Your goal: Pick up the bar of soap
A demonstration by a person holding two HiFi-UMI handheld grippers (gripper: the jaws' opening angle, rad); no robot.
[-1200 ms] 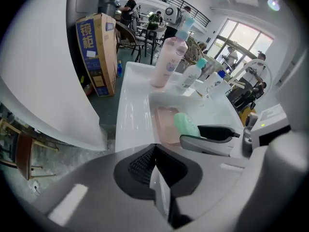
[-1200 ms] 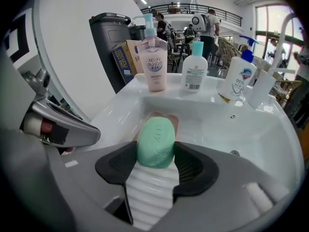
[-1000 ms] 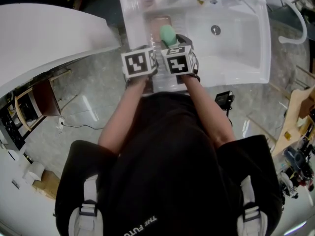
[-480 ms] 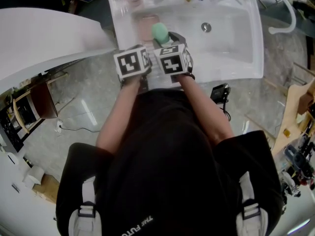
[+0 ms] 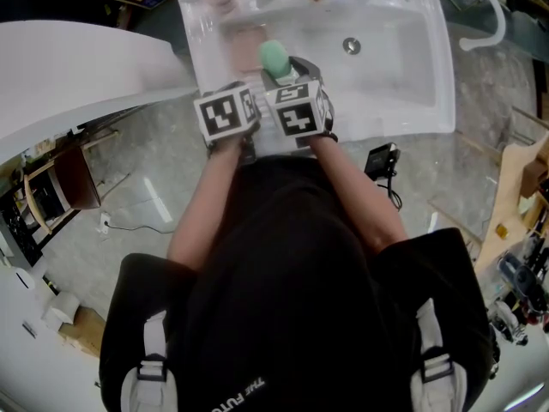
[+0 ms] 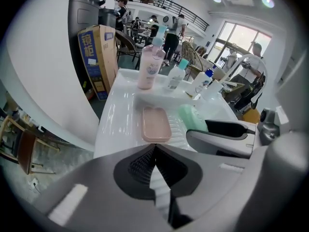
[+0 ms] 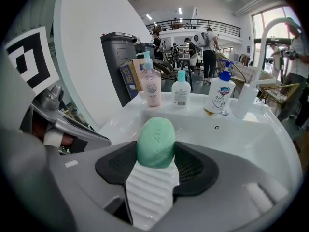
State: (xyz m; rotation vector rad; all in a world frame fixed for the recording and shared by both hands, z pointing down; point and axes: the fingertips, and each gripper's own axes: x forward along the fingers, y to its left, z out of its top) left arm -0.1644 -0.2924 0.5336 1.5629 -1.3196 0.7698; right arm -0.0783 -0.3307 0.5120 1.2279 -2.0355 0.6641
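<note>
Gripping the green bar of soap point(image 7: 155, 141) by its two long sides, the right gripper point(image 7: 155, 164) holds it upright between its dark jaws over the ribbed ledge of the white sink point(image 5: 403, 75). Seen from the head view, the soap sits at 12 o'clock from that gripper's marker cube. It seems lifted off the ledge, though the angle leaves that unsure. The left gripper point(image 6: 154, 161) hangs just beside the right one, at its 9 o'clock, its jaws pressed together with nothing between them. A pink soap dish point(image 6: 156, 123) lies on the ledge at 10 o'clock from the soap and is empty. Along the sink's 12 o'clock rim stand a pink pump bottle point(image 7: 150, 88), a small teal-capped bottle point(image 7: 180, 91) and a white bottle with a blue pump point(image 7: 219, 94). The basin holds only its drain point(image 5: 350, 46), at 3 o'clock from the soap.
</note>
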